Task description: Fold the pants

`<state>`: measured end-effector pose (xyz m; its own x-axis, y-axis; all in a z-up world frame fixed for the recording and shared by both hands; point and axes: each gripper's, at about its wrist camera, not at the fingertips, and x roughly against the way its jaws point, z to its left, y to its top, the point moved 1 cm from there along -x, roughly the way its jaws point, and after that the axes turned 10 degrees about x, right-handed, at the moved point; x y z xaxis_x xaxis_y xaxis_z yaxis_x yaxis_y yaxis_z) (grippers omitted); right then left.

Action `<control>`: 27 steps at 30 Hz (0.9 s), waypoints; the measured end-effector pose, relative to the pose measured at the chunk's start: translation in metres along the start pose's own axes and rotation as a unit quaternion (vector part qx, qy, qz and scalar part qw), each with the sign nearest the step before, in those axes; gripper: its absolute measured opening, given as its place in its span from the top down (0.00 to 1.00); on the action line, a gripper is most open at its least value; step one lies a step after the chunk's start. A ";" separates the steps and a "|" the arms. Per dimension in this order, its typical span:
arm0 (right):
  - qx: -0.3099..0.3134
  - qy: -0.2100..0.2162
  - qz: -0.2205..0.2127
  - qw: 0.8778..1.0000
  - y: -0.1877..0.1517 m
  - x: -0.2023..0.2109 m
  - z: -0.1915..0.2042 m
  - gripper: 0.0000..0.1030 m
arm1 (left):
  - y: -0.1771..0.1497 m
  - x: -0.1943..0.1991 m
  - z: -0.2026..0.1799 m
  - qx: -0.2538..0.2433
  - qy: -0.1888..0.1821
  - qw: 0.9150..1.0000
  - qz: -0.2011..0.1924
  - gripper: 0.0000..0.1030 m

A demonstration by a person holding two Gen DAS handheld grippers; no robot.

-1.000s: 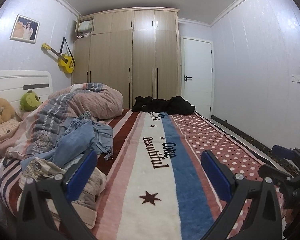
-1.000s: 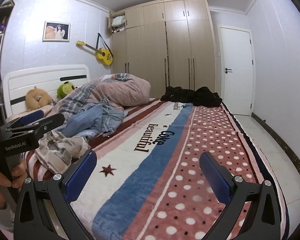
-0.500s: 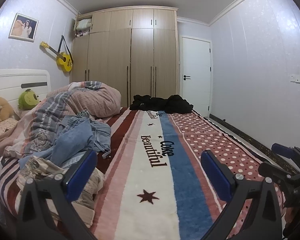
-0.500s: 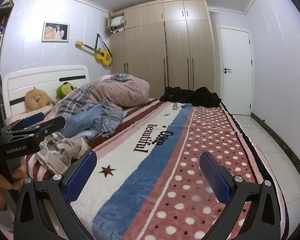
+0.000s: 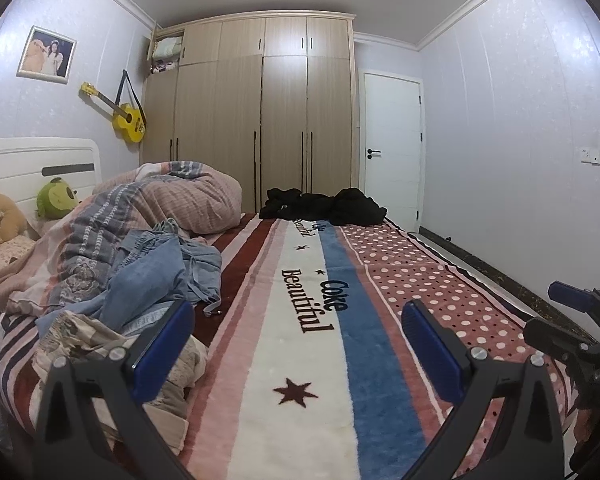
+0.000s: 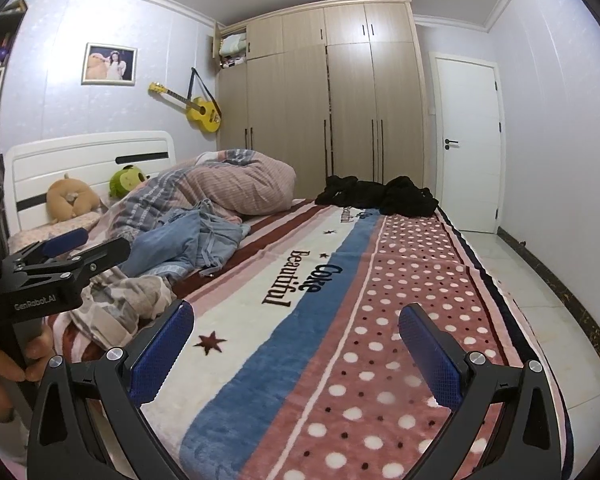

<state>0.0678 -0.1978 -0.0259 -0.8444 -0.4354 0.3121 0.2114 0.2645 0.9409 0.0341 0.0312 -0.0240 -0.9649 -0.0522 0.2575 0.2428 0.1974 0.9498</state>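
At left of frame, jeans lie tangled among other clothes on the bed. Both grippers, left gripper and right gripper, hang wide open and empty. A careless grab could snag the wrong garment.

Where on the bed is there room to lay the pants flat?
The striped and dotted blanket is bare from the near edge up to the black clothes. It is crowded on the left: jeans, beige garment and quilt.
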 end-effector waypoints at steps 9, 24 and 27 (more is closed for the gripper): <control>0.000 0.000 0.000 1.000 0.000 0.000 -0.001 0.01 | 0.000 -0.001 0.000 0.000 0.000 1.000 0.001 0.01; -0.002 -0.004 0.003 1.000 0.002 0.001 -0.003 0.01 | -0.002 -0.003 0.001 -0.001 -0.002 1.000 0.002 0.01; -0.002 -0.003 0.003 1.000 0.001 0.001 -0.003 0.01 | -0.002 -0.003 0.001 -0.001 -0.004 1.000 0.003 0.01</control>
<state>0.0687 -0.2008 -0.0238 -0.8466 -0.4284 0.3159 0.2174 0.2635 0.9398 0.0362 0.0317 -0.0268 -0.9639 -0.0434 0.2626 0.2494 0.1963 0.9483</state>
